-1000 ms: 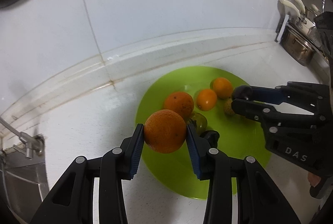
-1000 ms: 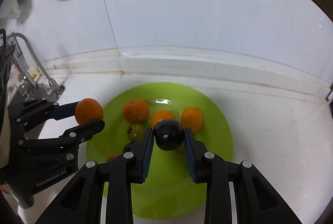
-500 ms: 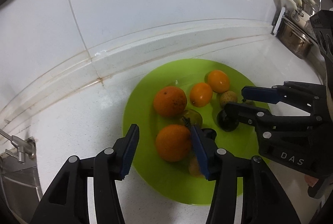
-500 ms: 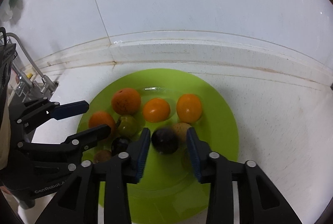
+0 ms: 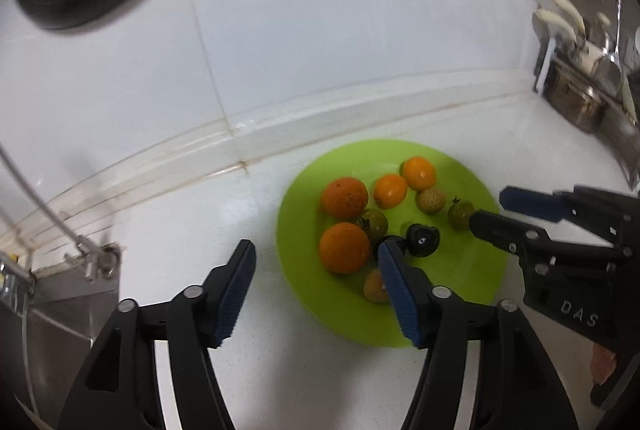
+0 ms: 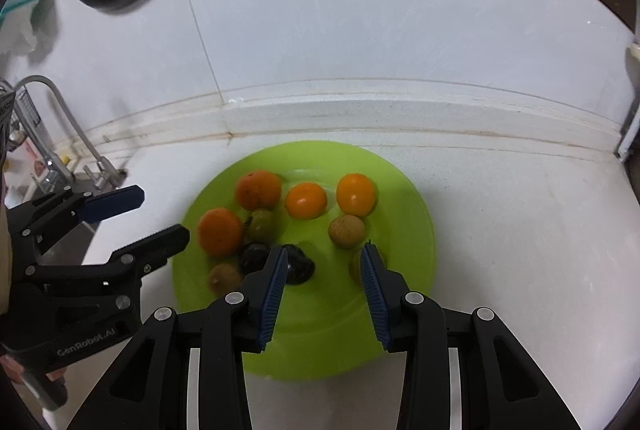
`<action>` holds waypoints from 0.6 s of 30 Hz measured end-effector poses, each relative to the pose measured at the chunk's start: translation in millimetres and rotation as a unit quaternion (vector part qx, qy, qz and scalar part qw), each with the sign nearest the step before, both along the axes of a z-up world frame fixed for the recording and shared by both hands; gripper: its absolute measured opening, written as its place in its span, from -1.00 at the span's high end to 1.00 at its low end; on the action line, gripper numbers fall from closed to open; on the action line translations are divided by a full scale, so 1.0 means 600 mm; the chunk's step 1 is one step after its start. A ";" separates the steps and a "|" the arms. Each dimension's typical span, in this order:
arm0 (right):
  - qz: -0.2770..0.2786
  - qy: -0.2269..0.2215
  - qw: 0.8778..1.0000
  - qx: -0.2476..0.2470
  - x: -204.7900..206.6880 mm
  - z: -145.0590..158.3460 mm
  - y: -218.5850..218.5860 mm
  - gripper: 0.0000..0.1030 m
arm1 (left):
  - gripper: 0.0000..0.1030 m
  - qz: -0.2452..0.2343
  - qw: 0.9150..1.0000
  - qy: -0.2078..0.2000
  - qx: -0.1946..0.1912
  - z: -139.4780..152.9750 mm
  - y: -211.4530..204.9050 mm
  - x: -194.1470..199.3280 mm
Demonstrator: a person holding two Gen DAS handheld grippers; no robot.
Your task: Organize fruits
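backing both tools clear of the green plate looks like the step in hand, and doing it well means lifting straight away so no pad clips a fruit and sets it rolling toward the rim.

going left to right: the left gripper has its jaws opening, with nothing between them; bare counter shows in the gap, and its right pad sits just beside the near orange, so that side wants the most care. the right gripper stands parted a little and empty, its left pad overlapping the dark plum in the view, though i cannot tell if they touch.

the plate sits on the white counter near the wall, at about 1 o'clock from the left tool. on it, from the left wrist view: the near orange at 9 o'clock, a second orange at 10, two small bright tangerines around 12, a pale brown fruit just below them, a green fruit between the oranges, the plum near centre, and another greenish fruit at 3 o'clock. the skins look smooth and round, likely to roll if nudged.
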State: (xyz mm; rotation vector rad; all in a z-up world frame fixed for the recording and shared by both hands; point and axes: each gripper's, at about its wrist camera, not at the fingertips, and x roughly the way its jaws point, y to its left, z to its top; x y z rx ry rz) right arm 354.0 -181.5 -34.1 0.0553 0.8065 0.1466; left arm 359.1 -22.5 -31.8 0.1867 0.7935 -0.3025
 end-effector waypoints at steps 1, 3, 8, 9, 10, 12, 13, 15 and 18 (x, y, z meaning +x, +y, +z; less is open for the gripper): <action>-0.001 -0.005 1.000 0.000 -0.006 0.004 0.002 0.24 | -0.26 0.006 1.000 -0.008 -0.004 0.009 0.005 -0.012; -0.003 -0.017 1.000 0.000 -0.024 0.015 0.003 0.24 | -0.35 0.015 1.000 -0.018 -0.006 0.020 0.010 -0.028; -0.003 -0.045 0.999 0.007 -0.072 0.040 0.003 0.18 | -0.50 0.027 0.999 -0.039 -0.012 0.045 0.021 -0.083; -0.003 -0.050 0.999 0.007 -0.082 0.045 0.002 0.14 | -0.51 0.030 0.999 -0.042 -0.014 0.049 0.022 -0.093; -0.003 -0.057 0.998 0.005 -0.096 0.050 0.001 0.09 | -0.53 0.033 0.998 -0.044 -0.015 0.051 0.019 -0.102; -0.002 -0.071 0.997 0.002 -0.119 0.060 0.002 0.09 | -0.53 0.040 0.998 -0.048 -0.017 0.058 0.020 -0.126; -0.001 -0.075 0.997 0.000 -0.128 0.063 0.002 0.09 | -0.54 0.043 0.998 -0.051 -0.020 0.062 0.020 -0.139; 0.001 -0.082 0.997 -0.001 -0.156 0.071 -0.002 0.09 | -0.55 0.047 0.997 -0.058 -0.027 0.070 0.017 -0.166; 0.006 -0.090 0.996 -0.004 -0.195 0.081 -0.009 0.09 | -0.58 0.056 0.996 -0.069 -0.031 0.080 0.013 -0.203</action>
